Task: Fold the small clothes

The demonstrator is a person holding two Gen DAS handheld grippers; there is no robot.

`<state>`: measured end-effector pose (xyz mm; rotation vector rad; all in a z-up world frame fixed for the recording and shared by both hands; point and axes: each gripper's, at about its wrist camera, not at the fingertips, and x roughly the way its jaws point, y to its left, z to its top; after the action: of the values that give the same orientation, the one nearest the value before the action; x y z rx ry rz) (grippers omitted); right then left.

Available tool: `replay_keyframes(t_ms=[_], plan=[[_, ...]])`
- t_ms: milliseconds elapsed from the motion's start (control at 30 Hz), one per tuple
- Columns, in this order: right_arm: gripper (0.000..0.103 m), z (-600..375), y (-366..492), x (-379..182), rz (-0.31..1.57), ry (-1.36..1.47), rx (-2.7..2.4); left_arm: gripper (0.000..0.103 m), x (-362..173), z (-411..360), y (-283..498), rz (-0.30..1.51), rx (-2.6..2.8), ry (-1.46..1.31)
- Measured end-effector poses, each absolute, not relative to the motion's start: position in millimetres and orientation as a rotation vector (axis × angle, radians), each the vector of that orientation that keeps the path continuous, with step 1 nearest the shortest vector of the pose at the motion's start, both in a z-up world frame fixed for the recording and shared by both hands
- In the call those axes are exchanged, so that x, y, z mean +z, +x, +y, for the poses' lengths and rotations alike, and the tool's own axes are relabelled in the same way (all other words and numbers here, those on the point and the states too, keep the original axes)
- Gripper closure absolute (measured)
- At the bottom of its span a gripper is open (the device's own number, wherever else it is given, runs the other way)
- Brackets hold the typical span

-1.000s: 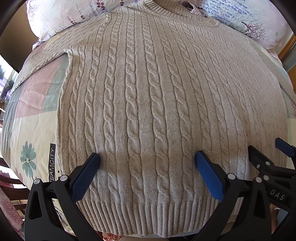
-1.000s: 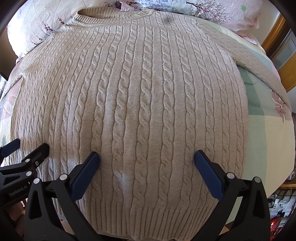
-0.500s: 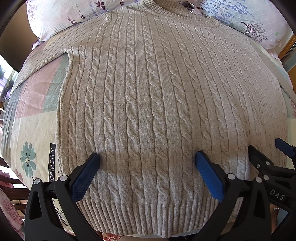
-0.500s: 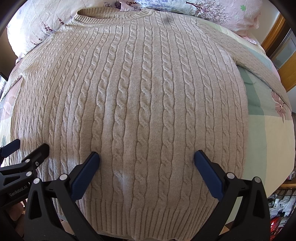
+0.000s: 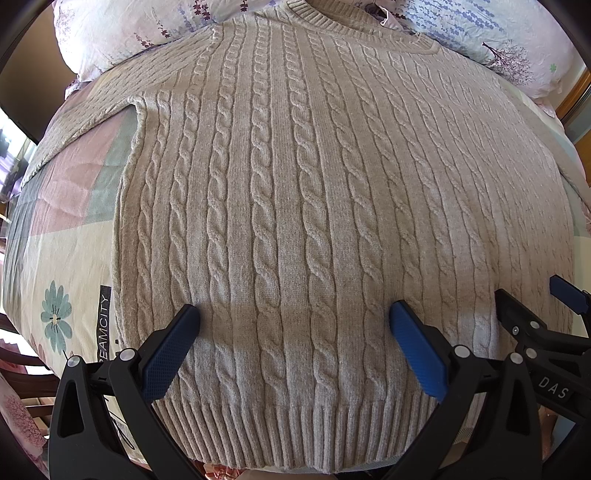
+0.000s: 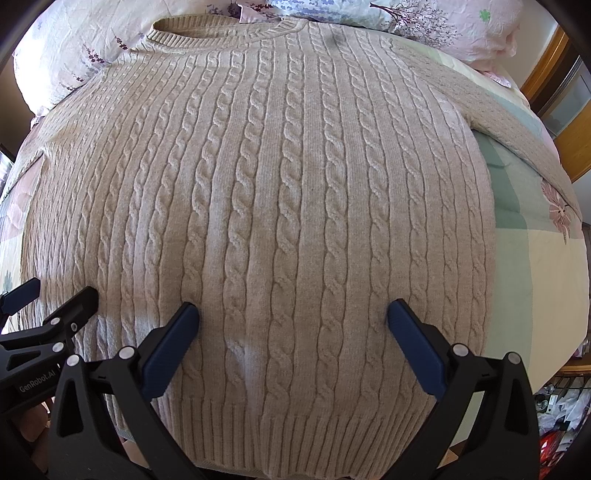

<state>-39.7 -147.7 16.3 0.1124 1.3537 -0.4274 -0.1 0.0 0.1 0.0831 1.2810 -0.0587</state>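
Observation:
A beige cable-knit sweater (image 5: 295, 192) lies flat on the bed, neck at the far end, ribbed hem nearest me; it also fills the right wrist view (image 6: 280, 206). Its sleeves spread out to the left (image 5: 96, 107) and right (image 6: 517, 129). My left gripper (image 5: 295, 321) is open and empty, hovering above the lower left of the sweater near the hem. My right gripper (image 6: 293, 319) is open and empty above the lower right part. Each gripper shows at the edge of the other's view, the right one (image 5: 535, 332) and the left one (image 6: 44, 325).
The bed has a patchwork quilt with flowers (image 5: 55, 236), seen also on the right (image 6: 535, 251). Floral pillows (image 5: 129, 33) lie beyond the neck. A wooden frame (image 6: 546, 66) stands far right. Clutter (image 6: 561, 413) lies on the floor past the bed's right edge.

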Motion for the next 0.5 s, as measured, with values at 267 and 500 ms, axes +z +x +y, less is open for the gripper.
replay_keyframes(t_ms=[267,500], plan=[[0.002,-145.6,-54.6,19.6,1.228,0.065,-0.396,0.001,0.2,0.2,-0.2,1.281,-0.064,0.086],[0.008,-235.1,-68.0,76.7,1.002,0.258,-0.365,0.001,2.4,3.3,-2.5,1.261,-0.067,0.085]])
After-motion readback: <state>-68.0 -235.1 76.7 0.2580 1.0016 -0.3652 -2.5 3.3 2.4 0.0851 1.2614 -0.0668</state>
